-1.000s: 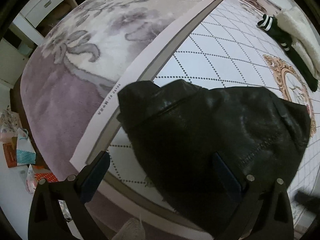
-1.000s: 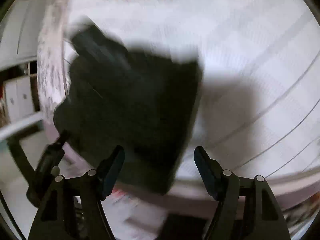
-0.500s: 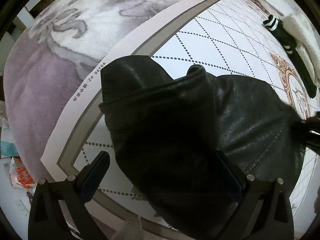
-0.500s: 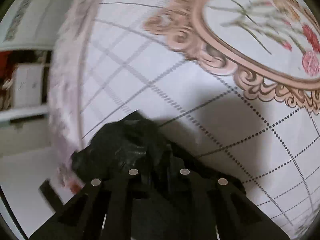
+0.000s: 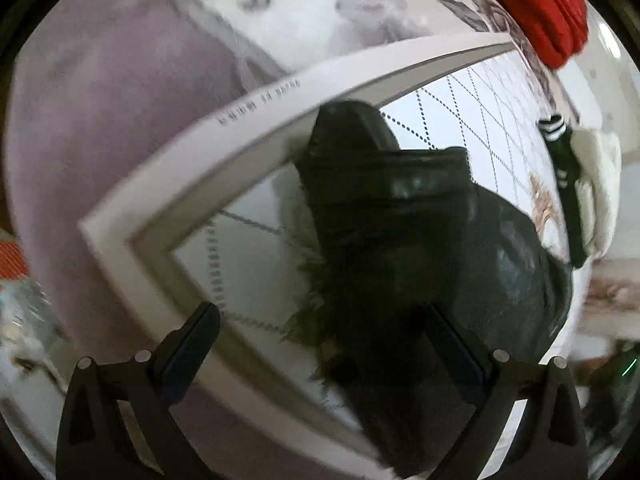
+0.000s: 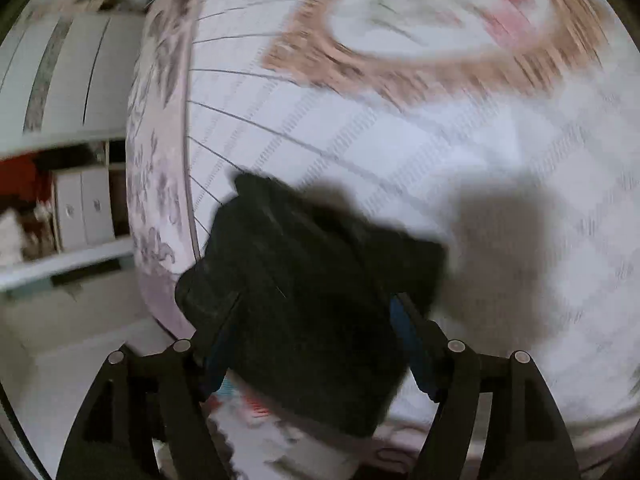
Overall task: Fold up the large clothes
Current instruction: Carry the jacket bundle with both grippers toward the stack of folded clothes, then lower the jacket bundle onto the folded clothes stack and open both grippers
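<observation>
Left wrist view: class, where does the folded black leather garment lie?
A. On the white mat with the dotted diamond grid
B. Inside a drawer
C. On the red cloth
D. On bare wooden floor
A: the black leather garment rests on the white mat, near its grey-bordered corner.

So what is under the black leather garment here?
The black leather garment lies on a white mat with a dotted diamond grid, over a floral carpet. Whatever sits beneath its folds is covered.

Black leather-look garment [image 5: 420,248], glossy, creased, folded into a thick compact bundle w/ 1 narrower part sticking out toward the far border. Lies on the white patterned mat [image 5: 256,264], near its corner, close to the near edge.
</observation>
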A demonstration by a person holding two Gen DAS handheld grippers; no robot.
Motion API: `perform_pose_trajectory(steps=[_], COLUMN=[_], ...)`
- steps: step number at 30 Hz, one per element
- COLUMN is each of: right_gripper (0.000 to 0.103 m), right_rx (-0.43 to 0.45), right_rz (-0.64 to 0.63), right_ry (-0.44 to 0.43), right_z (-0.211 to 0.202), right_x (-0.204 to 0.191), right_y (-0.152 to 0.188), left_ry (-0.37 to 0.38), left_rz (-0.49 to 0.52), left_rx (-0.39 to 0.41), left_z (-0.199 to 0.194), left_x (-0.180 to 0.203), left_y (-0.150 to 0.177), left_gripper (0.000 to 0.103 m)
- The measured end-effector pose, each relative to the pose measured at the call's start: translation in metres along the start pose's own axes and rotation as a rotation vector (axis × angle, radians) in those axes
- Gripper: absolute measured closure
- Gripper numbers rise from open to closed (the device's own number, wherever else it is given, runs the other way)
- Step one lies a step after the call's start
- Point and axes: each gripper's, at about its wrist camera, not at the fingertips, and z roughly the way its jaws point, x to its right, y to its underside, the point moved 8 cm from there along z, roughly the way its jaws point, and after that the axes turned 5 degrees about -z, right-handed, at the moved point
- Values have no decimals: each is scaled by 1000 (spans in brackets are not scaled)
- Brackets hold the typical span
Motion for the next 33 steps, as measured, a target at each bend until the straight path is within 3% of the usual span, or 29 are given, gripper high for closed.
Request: perform_pose_trajectory(steps=[3, 5, 7, 8, 9, 12, 13, 14, 15, 18, 27, 33], right_gripper=[23, 21, 14, 14, 11, 13, 21, 40, 48, 57, 66, 67], right_rx=[-36, -71, -75, -80, -82, -37, -16, 8, 18, 23, -33, -27], right_rz=[50, 81, 103, 103, 96, 70, 75, 88, 105, 98, -41, -80], right_ry=[-84, -149, -277, -349, -373, -362, -360, -373, -402, -396, -361, -372], right_z=[28, 62, 81, 90, 95, 101, 100, 96, 91, 78, 12, -65], right_x=[25, 35, 35, 29, 24, 10, 9, 9, 6, -1, -33, -38], right_y=[26, 34, 34, 31, 29, 21, 21, 20, 19, 15, -13, -48], left_ry=[91, 106, 98, 105, 110, 115, 117, 124, 135, 155, 169, 198], left_rz=[-4, 29, 73, 95, 117, 157, 165, 169, 170, 174, 183, 201], left_rx=[-16, 2, 27, 39, 56, 100, 132, 151, 163, 180, 215, 241], left_z=[12, 18, 21, 21, 20, 19, 14, 11, 10, 0, -29, -55], left_x=[18, 29, 39, 45, 50, 62, 63, 62, 67, 75, 107, 166], left_y=[-7, -13, -18, -20, -22, -28, -30, -34, -40, -43, -32, -23], left_gripper=[0, 0, 0, 4, 14, 40, 45, 54, 61, 72, 82, 83])
